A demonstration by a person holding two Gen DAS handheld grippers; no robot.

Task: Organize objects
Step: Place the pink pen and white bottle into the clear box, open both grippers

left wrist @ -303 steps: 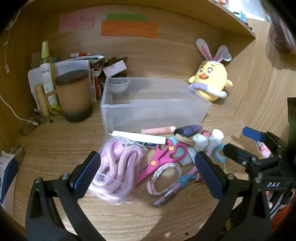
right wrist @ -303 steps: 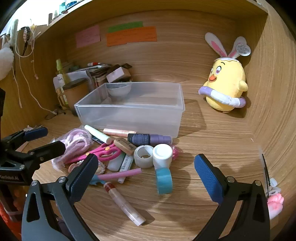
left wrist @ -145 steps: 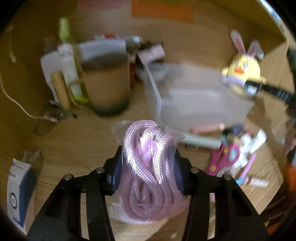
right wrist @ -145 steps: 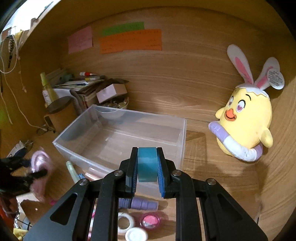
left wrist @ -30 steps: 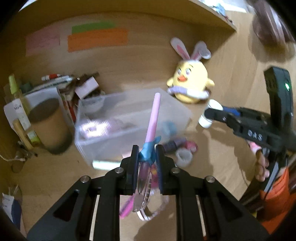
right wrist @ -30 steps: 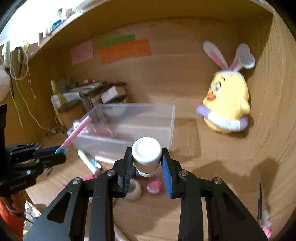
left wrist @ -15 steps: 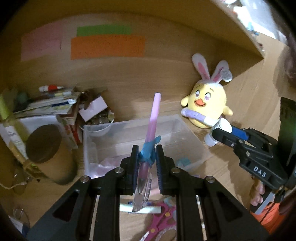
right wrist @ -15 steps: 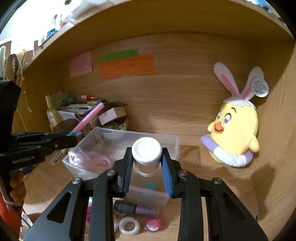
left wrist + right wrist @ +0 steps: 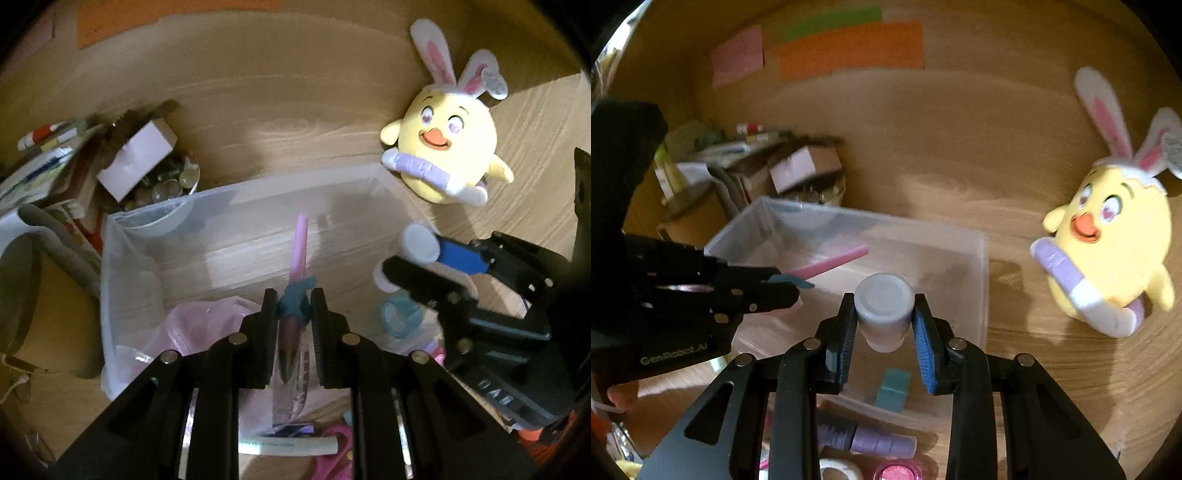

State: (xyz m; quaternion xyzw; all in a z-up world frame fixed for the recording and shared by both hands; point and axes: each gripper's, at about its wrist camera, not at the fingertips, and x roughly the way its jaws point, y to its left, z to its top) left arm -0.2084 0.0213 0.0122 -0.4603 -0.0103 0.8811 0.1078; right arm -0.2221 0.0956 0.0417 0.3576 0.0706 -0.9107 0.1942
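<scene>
Left wrist view: the left gripper point(image 9: 293, 310) is closed on a pink pen point(image 9: 300, 254) by its teal clip, held above the clear plastic bin point(image 9: 125, 236). The pen's long axis runs along the fingers point(image 9: 267, 317), the pink end pointing away from the camera over the bin's floor; its lower end is hidden between the fingers and blurred behind clear wrapping. A bagged pink rope point(image 9: 207, 325) lies in the bin's near left corner, partly covered by the gripper. A teal tape roll point(image 9: 400, 315) lies in the near right part of the bin, partly hidden by the right gripper point(image 9: 424, 258). A white tube point(image 9: 288, 448) and pink scissors point(image 9: 334, 450) lie on the tabletop point(image 9: 535, 125) in front of the bin, cut off by the gripper frame.

Right wrist view: the right gripper point(image 9: 884, 314) clamps a white-capped bottle point(image 9: 884, 306) by its sides, cap toward the camera, axis roughly along the fingers, over the bin's point(image 9: 982, 258) near right part. The bottle's base is hidden by its own body. From this side the pen point(image 9: 831, 264) points rightward and slightly up, out of the left gripper point(image 9: 790, 284). The tape roll point(image 9: 893, 389) shows edge-on. A purple tube point(image 9: 864, 439), a white tape ring point(image 9: 838, 470) and a pink round case point(image 9: 897, 472) lie before the bin, cut off by the frame's lower edge. A yellow plush chick point(image 9: 1108, 240) stands right of the bin.
</scene>
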